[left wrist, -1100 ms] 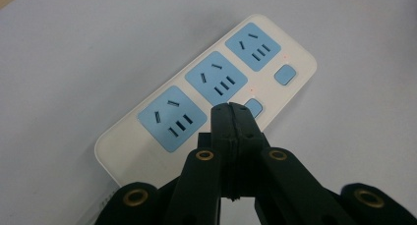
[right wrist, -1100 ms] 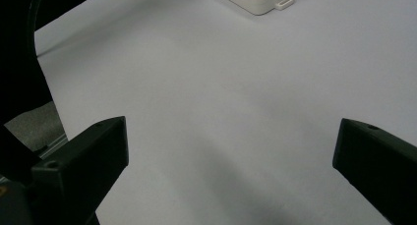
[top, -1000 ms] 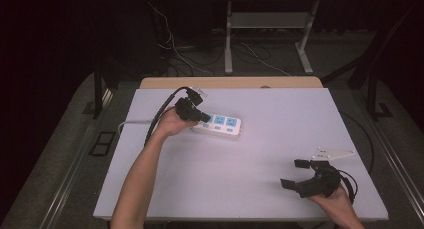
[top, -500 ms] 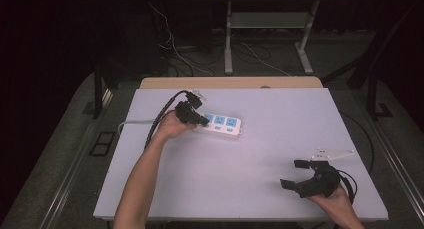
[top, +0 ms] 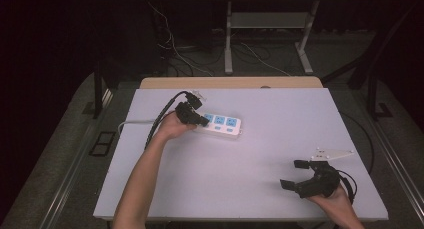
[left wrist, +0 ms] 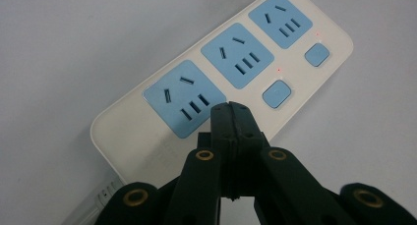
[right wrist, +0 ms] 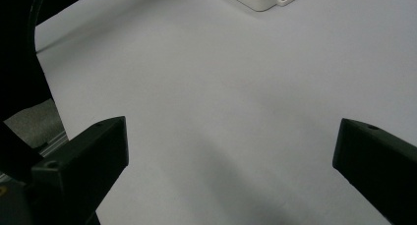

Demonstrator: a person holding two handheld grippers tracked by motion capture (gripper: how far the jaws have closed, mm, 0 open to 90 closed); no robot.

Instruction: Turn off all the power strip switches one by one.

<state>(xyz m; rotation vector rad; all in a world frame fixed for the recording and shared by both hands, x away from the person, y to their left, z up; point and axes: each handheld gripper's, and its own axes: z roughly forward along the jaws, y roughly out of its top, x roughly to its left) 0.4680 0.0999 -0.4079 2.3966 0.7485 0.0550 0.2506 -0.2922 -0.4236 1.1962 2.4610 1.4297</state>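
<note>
Table [top: 250,139]: flat, matte, pale grey-white rectangular top with square edges, a light wooden strip along its far side, dark floor and trailing cables beyond. Right gripper [top: 295,175]: black, hard plastic, at about 5 o'clock near the front edge; jaws spread wide apart with nothing between them, bare tabletop ahead of it in the right gripper view. Broad open surface lies between it and the strip. Power strip [top: 222,125]: white, glossy, rounded-corner bar at about 11 o'clock, well apart from every table edge; three blue square socket faces [left wrist: 238,54] and two blue rounded buttons [left wrist: 277,93]; white cord leaving toward 9 o'clock. Left gripper [left wrist: 230,118]: black, jaws pressed together, tips over the strip's near edge beside the first socket; contact cannot be told.
</note>
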